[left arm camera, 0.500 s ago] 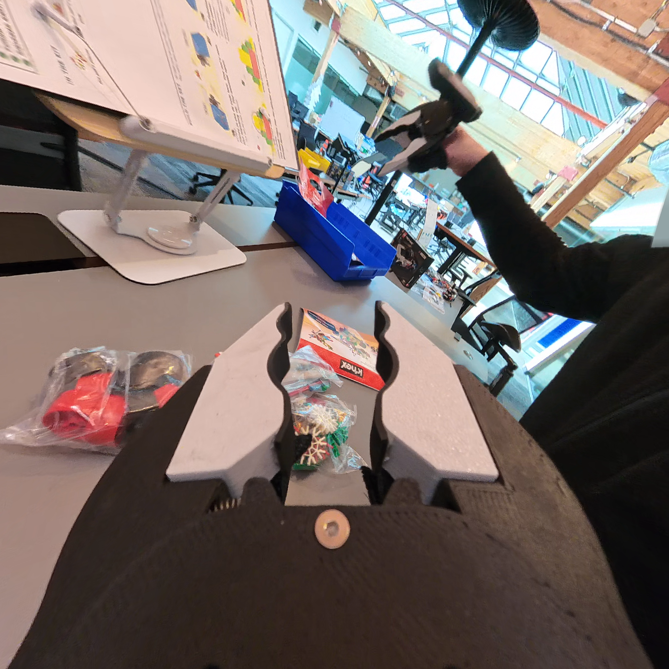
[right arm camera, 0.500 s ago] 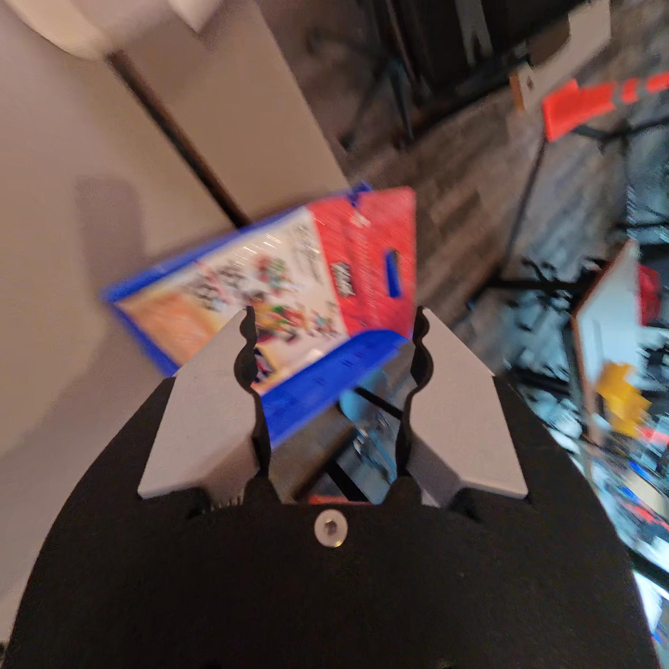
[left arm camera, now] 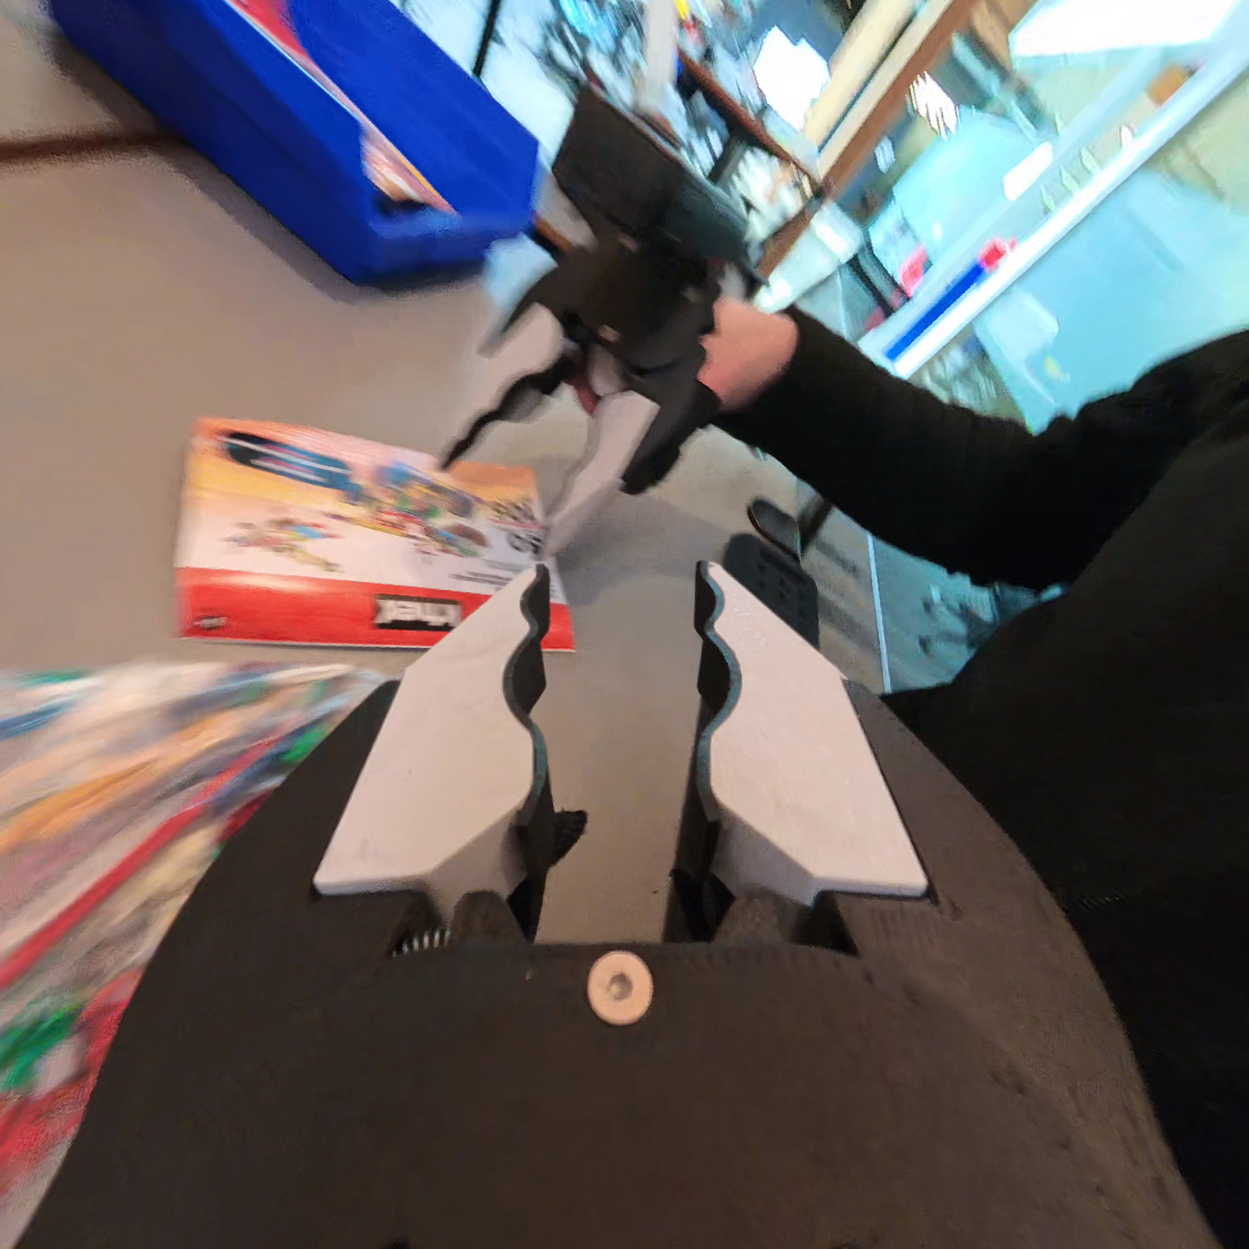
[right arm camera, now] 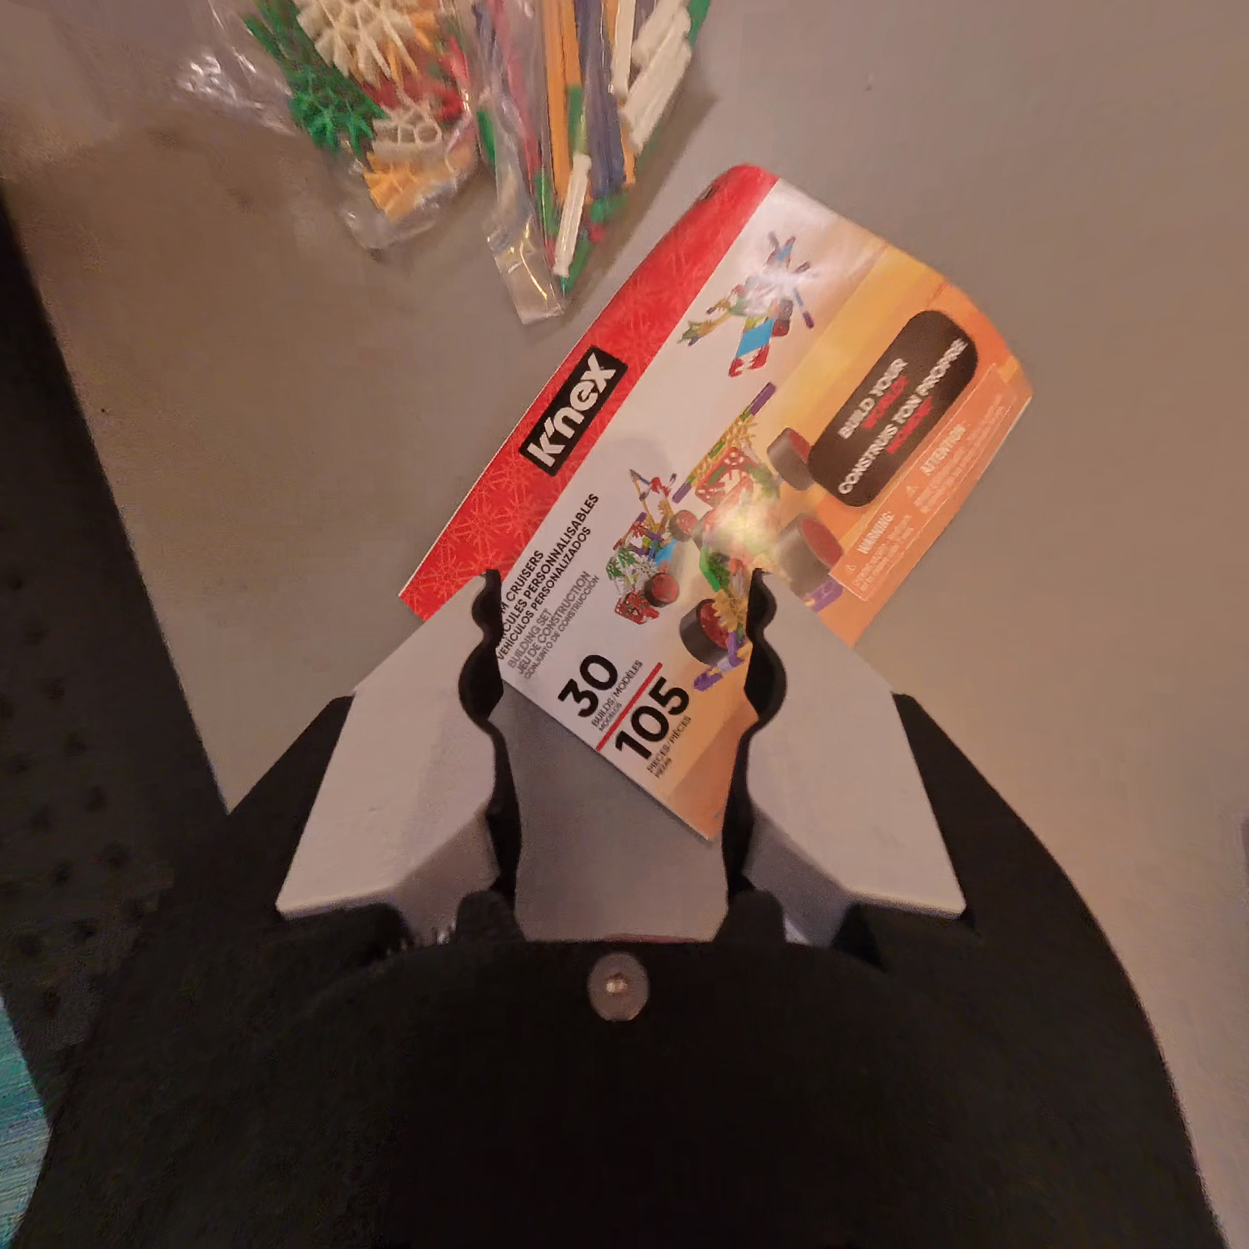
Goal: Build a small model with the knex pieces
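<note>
— Both tools have swung down since half a second ago: the right tool (left arm camera: 513,500), which was raised high over the blue bin (left arm camera: 324,135), now hangs low over the booklet (right arm camera: 716,486), and the left view has slid off the parts bags toward it.

— State of each?

— Right tool (right arm camera: 622,588): jaws well apart, nothing between them, apparently just above the booklet's near corner. Left tool (left arm camera: 618,581): jaws moderately apart, empty, only bare desk (left arm camera: 135,338) in the gap.

— Where does the booklet lie?

— Flat on the desk, directly ahead of the right tool, long axis running diagonally away to its right. From the left tool it sits ahead and to the left (left arm camera: 365,541). The right is nearer.

— Anything unclear?

— The left view is smeared; the bags (left arm camera: 101,811) are only colour streaks. In the right view the clear bags of rods and connectors (right arm camera: 473,108) are cut off by the top edge, and whether the fingertips touch paper I cannot tell.
</note>
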Motion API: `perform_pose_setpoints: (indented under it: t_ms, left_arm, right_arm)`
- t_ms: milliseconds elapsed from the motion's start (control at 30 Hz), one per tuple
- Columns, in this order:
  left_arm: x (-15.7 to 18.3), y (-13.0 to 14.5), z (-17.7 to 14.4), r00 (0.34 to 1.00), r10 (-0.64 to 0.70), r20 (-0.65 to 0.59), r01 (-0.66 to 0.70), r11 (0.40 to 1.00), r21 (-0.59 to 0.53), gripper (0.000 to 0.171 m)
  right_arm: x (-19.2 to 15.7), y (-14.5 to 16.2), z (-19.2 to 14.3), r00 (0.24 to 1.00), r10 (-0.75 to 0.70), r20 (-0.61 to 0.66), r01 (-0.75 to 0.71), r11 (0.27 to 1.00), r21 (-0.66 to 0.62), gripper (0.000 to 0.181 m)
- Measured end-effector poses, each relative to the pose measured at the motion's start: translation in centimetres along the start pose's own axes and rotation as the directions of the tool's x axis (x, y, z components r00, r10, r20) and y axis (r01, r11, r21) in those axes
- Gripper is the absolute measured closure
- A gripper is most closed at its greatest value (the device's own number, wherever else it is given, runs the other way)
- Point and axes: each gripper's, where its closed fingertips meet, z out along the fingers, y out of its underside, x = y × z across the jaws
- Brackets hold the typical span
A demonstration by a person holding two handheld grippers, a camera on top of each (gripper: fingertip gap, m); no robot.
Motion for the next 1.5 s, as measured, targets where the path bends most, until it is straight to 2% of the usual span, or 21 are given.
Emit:
perform_pose_setpoints:
  t_ms: [100,167,300,367,500,633,733,800,833,900,1033,1133,1200,1300,1400,1500]
  left_arm:
    - [2.7,3.8,6.3,0.994,0.081,-0.069,-0.093,0.980,-0.178,0.133]
    - [3.3,6.2,9.7,0.983,0.168,-0.079,-0.183,0.946,-0.266,0.135]
    - [2.1,10.3,13.6,0.979,0.194,-0.062,-0.201,0.874,-0.442,0.132]
    - [0.4,10.9,13.8,0.981,0.194,-0.003,-0.172,0.864,-0.473,0.130]
    - [-1.9,11.1,12.7,0.989,0.118,0.085,-0.064,0.880,-0.470,0.128]
    - [-3.9,10.7,11.6,0.985,0.065,0.157,0.012,0.894,-0.447,0.132]
    - [-7.0,9.8,10.4,0.936,0.196,0.294,-0.036,0.882,-0.471,0.123]
    - [-7.2,9.7,10.4,0.931,0.211,0.297,-0.043,0.873,-0.485,0.120]
    - [-7.2,9.7,10.4,0.929,0.216,0.300,-0.045,0.871,-0.489,0.119]
    - [-6.7,9.4,10.3,0.917,0.263,0.300,-0.089,0.868,-0.489,0.117]
    - [-3.6,9.0,10.7,0.933,0.279,0.226,-0.164,0.892,-0.422,0.120]
    - [-2.4,10.6,11.9,0.925,0.334,0.179,-0.224,0.864,-0.451,0.122]
    - [-2.4,11.7,12.6,0.910,0.376,0.172,-0.253,0.835,-0.488,0.121]
    - [-2.3,12.0,13.1,0.911,0.376,0.167,-0.253,0.832,-0.493,0.124]
    - [-3.4,11.5,13.0,0.895,0.396,0.206,-0.250,0.827,-0.505,0.123]
    - [-4.7,10.8,12.8,0.883,0.400,0.244,-0.232,0.826,-0.515,0.121]
  right_arm:
    - [0.4,0.6,1.2,0.997,0.079,0.005,-0.080,0.996,0.048,0.119]
    - [0.4,1.8,1.6,0.991,0.130,0.017,-0.130,0.991,0.023,0.119]
    - [0.6,3.2,1.3,0.981,0.192,-0.022,-0.191,0.981,0.044,0.133]
    - [0.8,4.1,0.8,0.969,0.244,-0.043,-0.242,0.969,0.056,0.144]
    - [0.2,5.9,-0.1,0.947,0.314,-0.070,-0.307,0.947,0.095,0.166]
    - [-1.9,7.2,-0.7,0.915,0.400,-0.051,-0.394,0.914,0.100,0.172]
    - [-6.5,7.5,-0.6,0.904,0.423,0.067,-0.426,0.904,0.040,0.171]
    - [-10.4,7.1,-0.3,0.912,0.366,0.184,-0.372,0.928,-0.002,0.157]
    - [-11.0,6.8,-0.5,0.920,0.342,0.191,-0.350,0.937,0.007,0.148]
    - [-10.0,5.9,-1.9,0.935,0.320,0.151,-0.336,0.938,0.092,0.139]
    - [-2.7,6.0,-5.3,0.925,0.361,-0.118,-0.321,0.909,0.268,0.118]
    - [0.7,7.6,-5.1,0.917,0.332,-0.221,-0.281,0.931,0.232,0.097]
    - [2.0,8.1,-4.0,0.924,0.312,-0.222,-0.268,0.941,0.208,0.092]
    - [2.6,8.2,-2.4,0.934,0.321,-0.156,-0.292,0.938,0.186,0.103]
    - [3.0,8.7,-2.3,0.930,0.330,-0.164,-0.305,0.939,0.160,0.119]
    - [2.8,9.6,-2.8,0.915,0.367,-0.165,-0.344,0.926,0.154,0.156]
